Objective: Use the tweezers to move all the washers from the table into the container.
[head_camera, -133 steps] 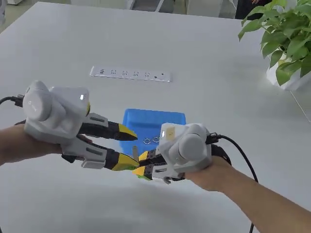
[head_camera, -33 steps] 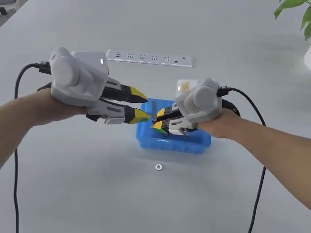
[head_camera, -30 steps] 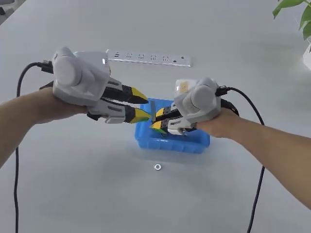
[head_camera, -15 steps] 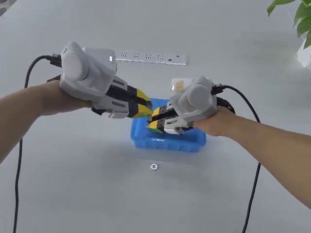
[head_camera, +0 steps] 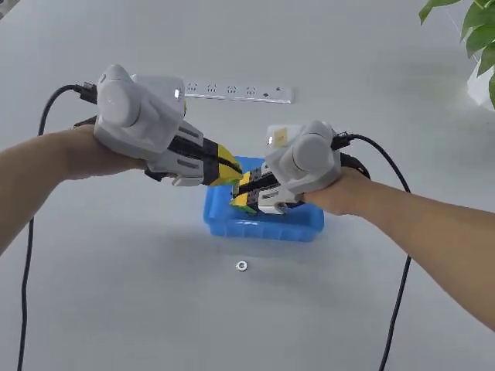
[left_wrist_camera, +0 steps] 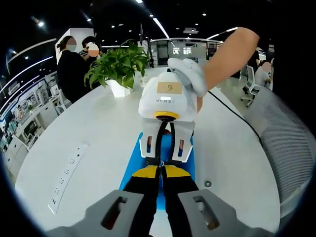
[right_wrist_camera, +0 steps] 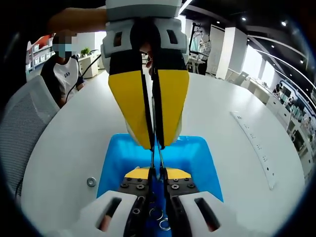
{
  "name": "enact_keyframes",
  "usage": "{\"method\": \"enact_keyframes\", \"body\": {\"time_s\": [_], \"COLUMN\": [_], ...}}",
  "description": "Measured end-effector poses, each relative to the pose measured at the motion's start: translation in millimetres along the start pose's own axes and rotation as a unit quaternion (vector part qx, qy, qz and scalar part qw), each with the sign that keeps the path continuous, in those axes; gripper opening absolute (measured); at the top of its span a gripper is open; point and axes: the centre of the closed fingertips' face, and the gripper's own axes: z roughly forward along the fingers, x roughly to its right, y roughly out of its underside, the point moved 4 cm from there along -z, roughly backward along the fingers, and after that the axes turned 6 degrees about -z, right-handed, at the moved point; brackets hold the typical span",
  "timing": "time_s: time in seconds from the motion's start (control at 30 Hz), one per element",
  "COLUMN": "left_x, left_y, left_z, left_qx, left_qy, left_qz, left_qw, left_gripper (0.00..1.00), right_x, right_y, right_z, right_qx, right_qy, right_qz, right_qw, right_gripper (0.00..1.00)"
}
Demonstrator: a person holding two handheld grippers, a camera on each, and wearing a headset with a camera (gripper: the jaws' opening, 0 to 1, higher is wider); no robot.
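Centrally, left gripper [head_camera: 228, 165] and right gripper [head_camera: 240, 196] both clamp the tweezers [right_wrist_camera: 154, 155] over the container [head_camera: 263, 229]; mistimed release could drop them.

**Fixed reference:** the white power strip [head_camera: 240, 92] lies flat, with its sockets in a single row.

**Potted plant:** in the head view, the potted plant [head_camera: 462, 22] shows green leaves well to the right of the power strip. In the left gripper view, the plant stands in a white pot [left_wrist_camera: 120, 89] beyond the strip's far end.

**Background:** two people [left_wrist_camera: 72, 69] stand behind the plant, farther from the strip.

**Seating:** a grey mesh chair [right_wrist_camera: 19, 129] stands on the side opposite the strip. A person [right_wrist_camera: 63, 74] in a white-and-dark shirt is just beyond it.

**Lighting:** linear ceiling lights [left_wrist_camera: 160, 27] run overhead.
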Motion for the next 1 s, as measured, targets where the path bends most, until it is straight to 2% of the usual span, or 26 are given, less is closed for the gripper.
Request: {"method": "enact_keyframes", "body": {"time_s": [0.23, 0.43, 0.73, 1.0], "left_x": [-1.8, -2.8, 1.8, 8.5], "left_y": [-1.5, -7.3, -25.3, -43.4], "left_z": [-0.3, -4.9, -15.4, -27.5], "left_qx": [-0.010, -0.011, -0.002, 0.005], "left_qy": [-0.002, -0.008, -0.017, -0.029], "left_qz": [0.009, 0.001, 0.001, -0.007], "left_qw": [0.9999, 0.9999, 0.9998, 0.9995], "left_gripper": [0.06, 0.06, 0.05, 0.05], "right_x": [0.2, 0.5, -0.4, 1.7], "right_y": [-0.1, -3.0, -16.6, -28.7], "right_z": [-2.2, -7.1, -24.9, -48.6], "right_qx": [-0.007, -0.006, 0.004, 0.018], "right_qy": [0.000, 0.004, 0.016, 0.039], "right_qz": [-0.002, -0.006, -0.009, 0.013], "right_qw": [1.0000, 1.0000, 0.9998, 0.9990], "right_gripper": [0.12, 0.14, 0.19, 0.29]}}
